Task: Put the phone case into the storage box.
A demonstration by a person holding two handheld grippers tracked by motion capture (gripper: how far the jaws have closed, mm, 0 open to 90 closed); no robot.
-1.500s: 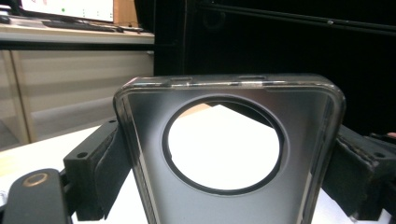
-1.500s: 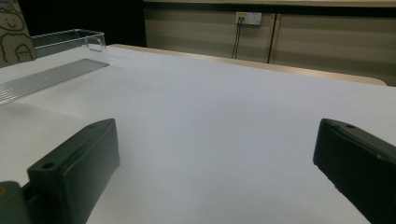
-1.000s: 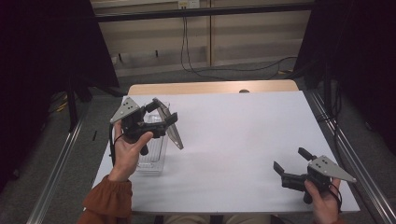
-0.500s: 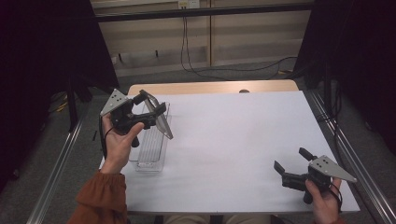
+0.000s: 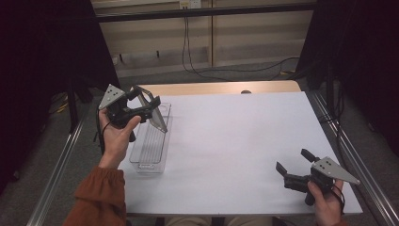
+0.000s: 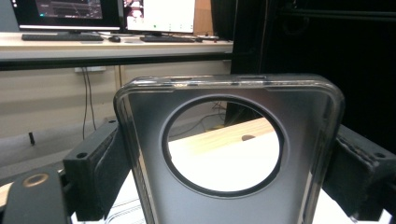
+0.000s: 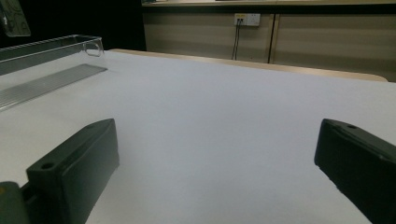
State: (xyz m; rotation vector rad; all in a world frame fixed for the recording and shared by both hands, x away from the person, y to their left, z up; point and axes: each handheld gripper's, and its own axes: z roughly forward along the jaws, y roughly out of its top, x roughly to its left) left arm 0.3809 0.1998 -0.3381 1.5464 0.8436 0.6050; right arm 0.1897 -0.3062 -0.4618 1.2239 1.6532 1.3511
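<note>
A clear phone case (image 5: 159,117) with a grey back and a round camera cutout hangs tilted above the far end of a clear plastic tray (image 5: 149,151). My left gripper (image 5: 145,103) is shut on it, and in the left gripper view the two jaws press the case (image 6: 308,154) from both sides. The tray lies lengthwise near the white table's (image 5: 235,136) left edge. My right gripper (image 5: 294,161) stands open low over the table's front right corner, nothing between its jaws (image 7: 217,168).
The tray's far wall (image 7: 46,46) shows at the left of the right gripper view. A wooden strip (image 5: 216,88) runs along the table's far edge. Metal rails (image 5: 350,155) flank both sides, and cables (image 5: 226,70) lie on the floor beyond.
My left gripper has carried the phone case up and to the left, toward the tray's far end. The right gripper has stayed in place.
</note>
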